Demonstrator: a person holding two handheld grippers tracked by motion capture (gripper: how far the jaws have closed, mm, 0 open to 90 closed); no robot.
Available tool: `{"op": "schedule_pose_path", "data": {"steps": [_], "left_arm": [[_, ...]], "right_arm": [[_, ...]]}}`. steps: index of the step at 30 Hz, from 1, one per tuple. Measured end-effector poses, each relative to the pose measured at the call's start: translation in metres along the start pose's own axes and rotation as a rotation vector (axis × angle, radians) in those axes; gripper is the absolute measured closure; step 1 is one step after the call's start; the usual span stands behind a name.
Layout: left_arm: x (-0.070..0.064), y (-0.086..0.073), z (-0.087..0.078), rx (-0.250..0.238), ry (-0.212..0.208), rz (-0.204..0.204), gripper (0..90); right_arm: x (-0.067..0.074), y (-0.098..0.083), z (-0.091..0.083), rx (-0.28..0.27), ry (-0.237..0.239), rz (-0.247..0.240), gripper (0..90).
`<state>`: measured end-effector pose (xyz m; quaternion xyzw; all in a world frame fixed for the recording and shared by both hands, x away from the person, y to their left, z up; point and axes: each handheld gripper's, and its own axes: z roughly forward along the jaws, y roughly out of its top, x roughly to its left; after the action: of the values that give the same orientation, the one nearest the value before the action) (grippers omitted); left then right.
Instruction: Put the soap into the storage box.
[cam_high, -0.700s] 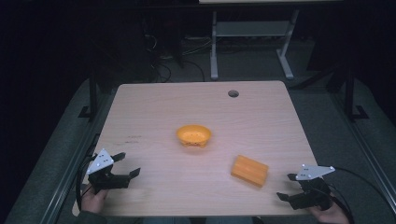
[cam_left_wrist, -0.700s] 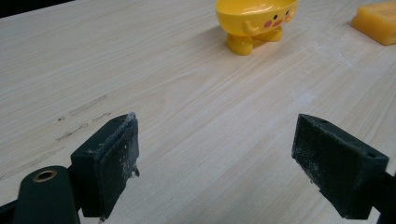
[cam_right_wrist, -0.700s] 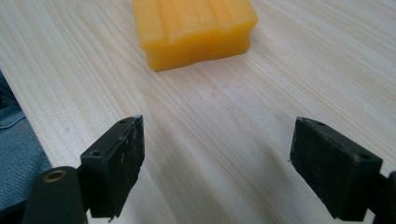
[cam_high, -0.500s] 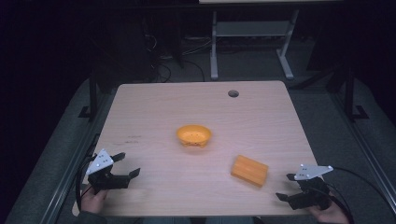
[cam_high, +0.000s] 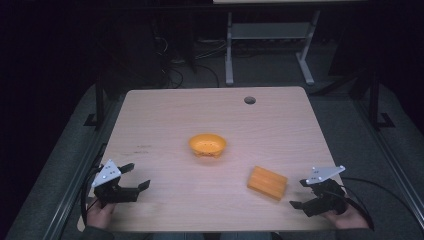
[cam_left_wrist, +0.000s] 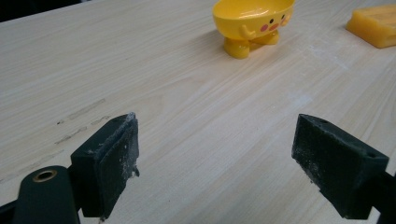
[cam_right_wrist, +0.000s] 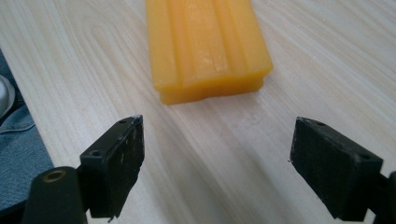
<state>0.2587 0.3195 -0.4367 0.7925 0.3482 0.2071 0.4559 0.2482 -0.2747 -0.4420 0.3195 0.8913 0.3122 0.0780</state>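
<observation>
Right gripper view: your right gripper (cam_right_wrist: 217, 168) has its jaws wide apart and empty, with the orange block (cam_right_wrist: 208, 46) lying flat on the worktop (cam_high: 165, 125) just ahead, near its front right corner. It's low and slick-looking, so a high or skewed bite could skid it or clip the worktop. Left gripper (cam_left_wrist: 229, 163), jaws also apart, is idle well short of the yellow bowl (cam_left_wrist: 252, 23).

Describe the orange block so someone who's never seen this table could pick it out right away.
On the wooden table, look near the right gripper, nearer the person than the yellow bowl. The block lies flat there, a ridged orange slab, unlike the round, footed bowl with its painted face.
</observation>
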Motion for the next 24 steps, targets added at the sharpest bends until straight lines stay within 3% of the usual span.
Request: {"op": "schedule_pose_path", "data": {"steps": [7,24], "left_arm": [[0.0,0.0,0.0,-0.004,-0.002,-0.003,14.3],[0.0,0.0,0.0,-0.009,0.001,-0.005,14.3]], "right_arm": [[-0.004,0.017,0.005,0.036,0.014,-0.014,17.1],[-0.002,0.048,0.007,0.04,0.024,-0.067,17.1]]}}
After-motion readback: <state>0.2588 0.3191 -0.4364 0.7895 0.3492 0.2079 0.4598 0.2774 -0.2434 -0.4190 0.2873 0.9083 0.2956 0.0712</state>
